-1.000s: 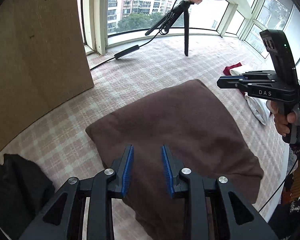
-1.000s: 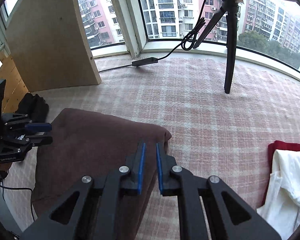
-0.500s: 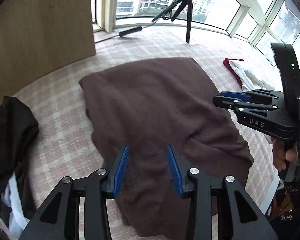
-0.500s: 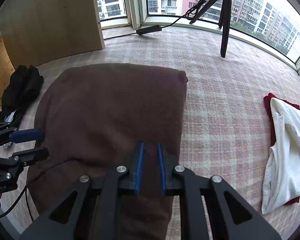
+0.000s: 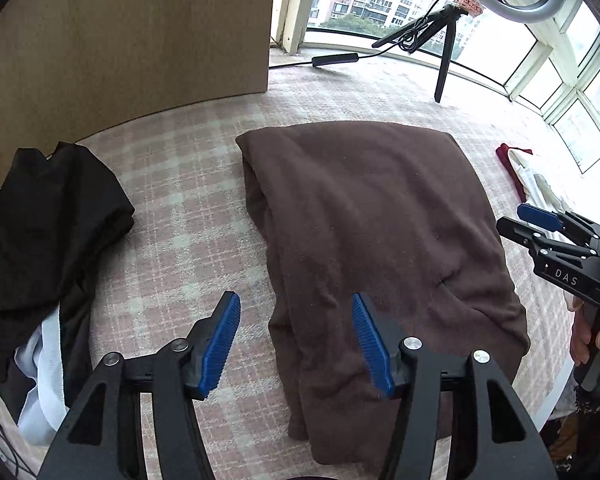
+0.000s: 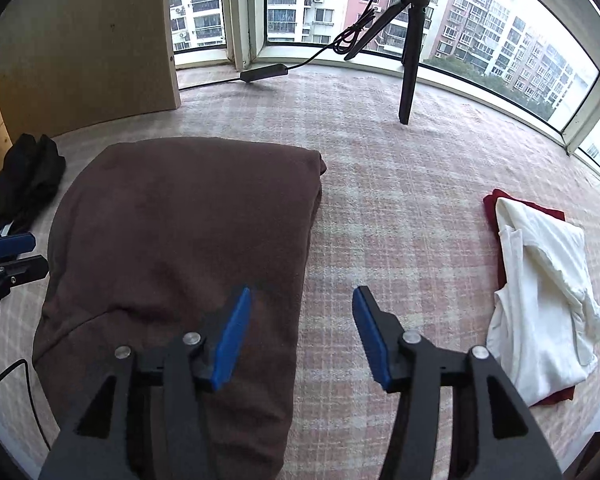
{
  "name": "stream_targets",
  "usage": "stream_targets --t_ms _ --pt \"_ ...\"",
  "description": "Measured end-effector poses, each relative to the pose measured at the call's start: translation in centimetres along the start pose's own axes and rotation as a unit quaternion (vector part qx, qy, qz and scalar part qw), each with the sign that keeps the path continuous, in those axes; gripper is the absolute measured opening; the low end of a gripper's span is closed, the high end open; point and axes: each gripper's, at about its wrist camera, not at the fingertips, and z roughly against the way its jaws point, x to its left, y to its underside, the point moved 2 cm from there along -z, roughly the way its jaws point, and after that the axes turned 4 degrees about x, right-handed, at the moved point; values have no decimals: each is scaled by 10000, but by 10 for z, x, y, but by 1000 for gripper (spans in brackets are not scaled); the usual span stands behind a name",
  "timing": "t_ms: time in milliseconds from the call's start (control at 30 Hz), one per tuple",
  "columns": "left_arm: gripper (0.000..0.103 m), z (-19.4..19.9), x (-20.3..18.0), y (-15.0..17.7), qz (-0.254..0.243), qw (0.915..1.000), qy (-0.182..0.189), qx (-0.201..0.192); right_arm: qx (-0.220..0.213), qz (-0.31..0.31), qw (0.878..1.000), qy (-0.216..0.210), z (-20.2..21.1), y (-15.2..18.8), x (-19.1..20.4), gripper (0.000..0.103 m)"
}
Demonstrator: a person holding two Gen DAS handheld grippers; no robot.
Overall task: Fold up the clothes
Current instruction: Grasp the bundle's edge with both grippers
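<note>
A folded brown garment (image 5: 380, 232) lies flat on the checked pink cloth; it also shows in the right wrist view (image 6: 180, 248). My left gripper (image 5: 296, 340) is open and empty, above the garment's near left edge. My right gripper (image 6: 300, 336) is open and empty, above the garment's right edge. The right gripper also shows at the right of the left wrist view (image 5: 540, 224). The left gripper shows at the left edge of the right wrist view (image 6: 16, 256).
A black clothes pile (image 5: 48, 232) with a white piece lies at the left. A white garment on a red one (image 6: 540, 280) lies at the right. A black tripod (image 6: 410, 52) with a cable stands by the windows. A wooden panel (image 5: 140, 40) stands at the back left.
Both grippers have opened wide; the right was nearly shut before. Both have drawn back from the brown garment, which lies flat and let go.
</note>
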Motion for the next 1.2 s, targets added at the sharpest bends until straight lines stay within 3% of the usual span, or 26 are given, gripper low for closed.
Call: stream_targets --t_ms 300,433,533,667,867,1067,1200 --pt "59 2 2 -3 239 9995 189 -33 60 -94 9996 -259 -4 3 1 55" --pt "66 -1 4 2 220 9995 211 21 50 -325 9980 -545 -4 12 -10 69" --pt "66 -7 9 6 309 9992 222 101 105 -595 9966 -566 -11 22 -25 69" --pt "66 -18 17 9 358 9988 276 201 354 -1194 9862 -1092 -25 32 -45 69" --pt "69 -31 15 9 221 9990 317 233 570 -1525 9747 -1530 -47 35 -51 69" --pt "69 -37 16 11 338 9969 676 197 347 -1186 9796 -1587 -47 38 -42 71" --pt "69 -39 9 12 130 9977 661 109 146 -796 9833 -1628 -47 39 -36 72"
